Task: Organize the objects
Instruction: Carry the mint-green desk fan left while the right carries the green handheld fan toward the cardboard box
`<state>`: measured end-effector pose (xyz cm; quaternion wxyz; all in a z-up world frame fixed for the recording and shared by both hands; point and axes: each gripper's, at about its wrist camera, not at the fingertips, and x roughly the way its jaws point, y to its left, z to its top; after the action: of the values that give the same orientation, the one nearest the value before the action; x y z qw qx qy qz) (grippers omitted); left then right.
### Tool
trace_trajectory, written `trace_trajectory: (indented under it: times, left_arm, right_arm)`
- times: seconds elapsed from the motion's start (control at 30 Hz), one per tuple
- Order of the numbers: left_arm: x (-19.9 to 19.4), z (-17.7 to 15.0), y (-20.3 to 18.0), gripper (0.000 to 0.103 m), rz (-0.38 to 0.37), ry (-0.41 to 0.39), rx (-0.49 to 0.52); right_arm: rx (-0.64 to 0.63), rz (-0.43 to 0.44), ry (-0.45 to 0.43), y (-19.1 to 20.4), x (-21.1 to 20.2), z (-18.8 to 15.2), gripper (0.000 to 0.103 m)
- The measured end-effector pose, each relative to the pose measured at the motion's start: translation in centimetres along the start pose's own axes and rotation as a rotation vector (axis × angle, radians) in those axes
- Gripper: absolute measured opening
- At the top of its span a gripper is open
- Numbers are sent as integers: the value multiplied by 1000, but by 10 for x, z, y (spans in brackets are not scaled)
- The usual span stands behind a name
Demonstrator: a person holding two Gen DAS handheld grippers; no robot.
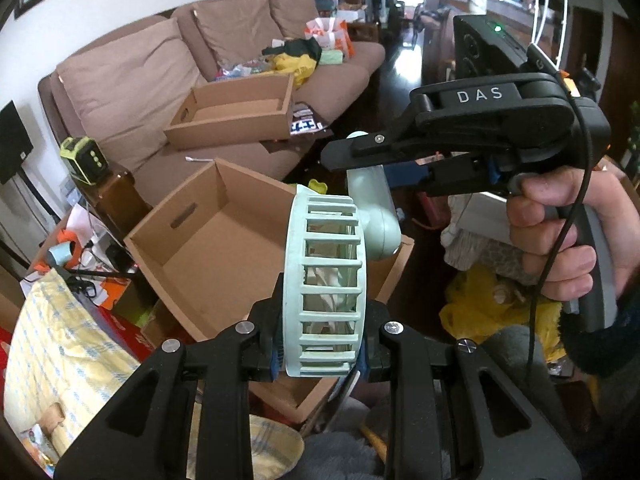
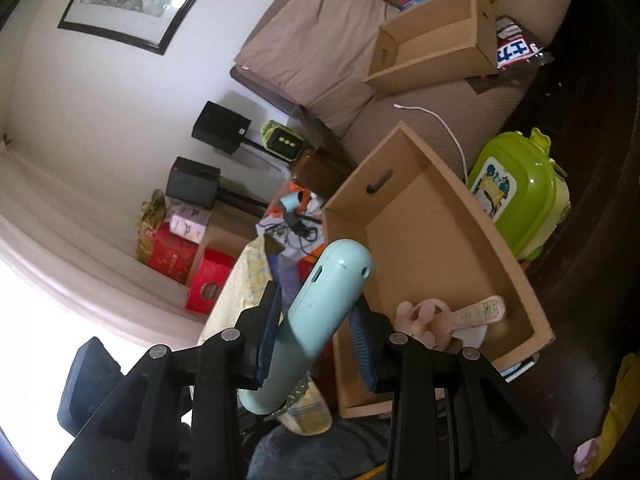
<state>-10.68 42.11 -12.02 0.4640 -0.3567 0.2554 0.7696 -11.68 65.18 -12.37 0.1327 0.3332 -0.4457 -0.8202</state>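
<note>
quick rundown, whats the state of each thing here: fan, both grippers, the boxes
handheld fan: off the ground, gripped at both ends, above the near box
left gripper: shut on the fan's cage
right gripper: on the fan's handle, right pad looks slightly off it
near cardboard box: open, pink toy inside
far cardboard box: open on the sofa, looks empty

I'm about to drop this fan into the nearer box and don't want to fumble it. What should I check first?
1. Left gripper clamps fan head: ok.
2. Right gripper around fan handle: cannot tell if both pads press.
3. Nearer cardboard box open on top: ok.
4. Free floor space in box: ok; pink toy lies at one end.
5. Fan over the box: cannot tell.
</note>
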Motion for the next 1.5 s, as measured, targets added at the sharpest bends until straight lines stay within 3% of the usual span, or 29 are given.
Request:
trace_trajectory:
  times: [0.27, 0.6, 0.97, 1.37, 1.5]
  left_arm:
    - [20, -5, 1, 25, -14, 34, -16]
    - [56, -19, 6, 25, -51, 133, -46]
    - [85, -28, 10, 25, -27, 222, -35]
    - [120, -35, 23, 27, -36, 328, -93]
    - [124, -37, 22, 27, -19, 329, -103]
  right_arm:
    - [11, -34, 9, -18, 8, -1, 34]
    - [19, -83, 47, -46, 30, -10, 34]
    - [57, -89, 121, -75, 54, -12, 35]
    - [15, -171, 180, -83, 74, -15, 35]
    - [21, -182, 190, -87, 75, -15, 34]
